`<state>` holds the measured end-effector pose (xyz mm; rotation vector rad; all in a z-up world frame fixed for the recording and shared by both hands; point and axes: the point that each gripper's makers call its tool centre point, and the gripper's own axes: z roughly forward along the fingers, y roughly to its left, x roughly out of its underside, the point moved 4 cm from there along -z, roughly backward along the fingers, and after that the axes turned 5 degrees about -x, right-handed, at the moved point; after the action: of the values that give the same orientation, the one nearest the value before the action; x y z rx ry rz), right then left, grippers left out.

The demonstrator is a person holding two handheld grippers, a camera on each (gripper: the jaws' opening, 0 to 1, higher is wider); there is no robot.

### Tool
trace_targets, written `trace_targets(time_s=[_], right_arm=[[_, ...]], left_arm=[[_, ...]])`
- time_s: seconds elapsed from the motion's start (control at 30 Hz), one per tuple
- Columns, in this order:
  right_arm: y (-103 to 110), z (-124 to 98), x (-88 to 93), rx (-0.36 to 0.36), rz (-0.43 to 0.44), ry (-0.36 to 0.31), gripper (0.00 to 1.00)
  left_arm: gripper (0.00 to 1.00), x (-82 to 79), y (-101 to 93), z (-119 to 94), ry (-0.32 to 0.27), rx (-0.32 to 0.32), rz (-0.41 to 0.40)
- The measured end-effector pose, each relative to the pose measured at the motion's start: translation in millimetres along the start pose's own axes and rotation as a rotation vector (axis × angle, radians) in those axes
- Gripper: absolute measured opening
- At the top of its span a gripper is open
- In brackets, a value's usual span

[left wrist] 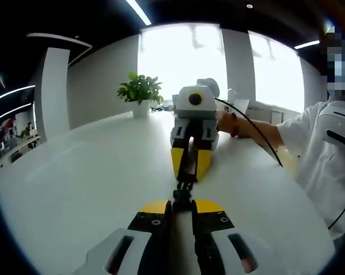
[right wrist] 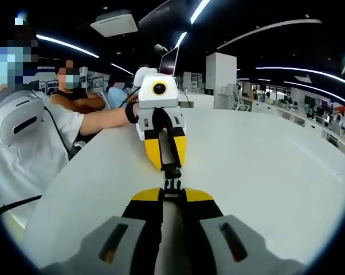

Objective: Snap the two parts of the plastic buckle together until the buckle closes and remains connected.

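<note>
Buckle (left wrist: 183, 192) halves meet between left tongs (left wrist: 182, 209) and right tongs (left wrist: 189, 165).

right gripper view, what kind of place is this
Probably an open-plan office: rows of desks with monitors behind the white table, strip lights overhead, and people seated at the left. The left gripper view adds a potted plant.

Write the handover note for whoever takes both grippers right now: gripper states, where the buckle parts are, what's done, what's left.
Left gripper: shut on one buckle half, held low over the white table.
Right gripper: shut on the other buckle half.
The two grippers face each other nose to nose; the halves meet tip to tip between them, lined up.
Done: both halves picked up and aligned.
Left: whether they have clicked cannot be told from here. Push together until latched, then check that it holds.
</note>
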<state>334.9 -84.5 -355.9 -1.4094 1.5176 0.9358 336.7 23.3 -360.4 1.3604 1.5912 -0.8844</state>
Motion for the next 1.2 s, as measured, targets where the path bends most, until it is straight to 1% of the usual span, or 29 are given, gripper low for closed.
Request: trace_targets(time_s=[0.33, 0.6, 0.7, 0.9, 0.97, 1.2], right_arm=[[2.6, 2.7, -1.7, -0.007, -0.016, -0.003, 0.12], [2.8, 3.2, -2.1, -0.010, -0.012, -0.006, 0.12], [3.6, 3.5, -2.7, -0.014, -0.028, -0.006, 0.11], [2.8, 2.8, -3.1, -0.003, -0.038, -0.006, 0.11], [3.7, 2.8, -4.0, -0.010, -0.033, -0.014, 0.11], [6.0, 6.0, -3.8, -0.025, -0.035, -0.008, 0.11]], left_arm=[[0.12, 0.6, 0.4, -1.3, -0.002, -0.001, -0.001], [0.12, 0.7, 0.9, -1.4, -0.002, 0.000, -0.001], [0.12, 0.6, 0.6, -1.8, -0.001, 0.006, 0.005], [0.12, 0.7, -1.4, -2.4, -0.001, 0.012, 0.010], [0.12, 0.7, -1.7, -2.4, -0.001, 0.012, 0.009], [0.12, 0.3, -4.5, -1.1, -0.007, 0.027, 0.014]])
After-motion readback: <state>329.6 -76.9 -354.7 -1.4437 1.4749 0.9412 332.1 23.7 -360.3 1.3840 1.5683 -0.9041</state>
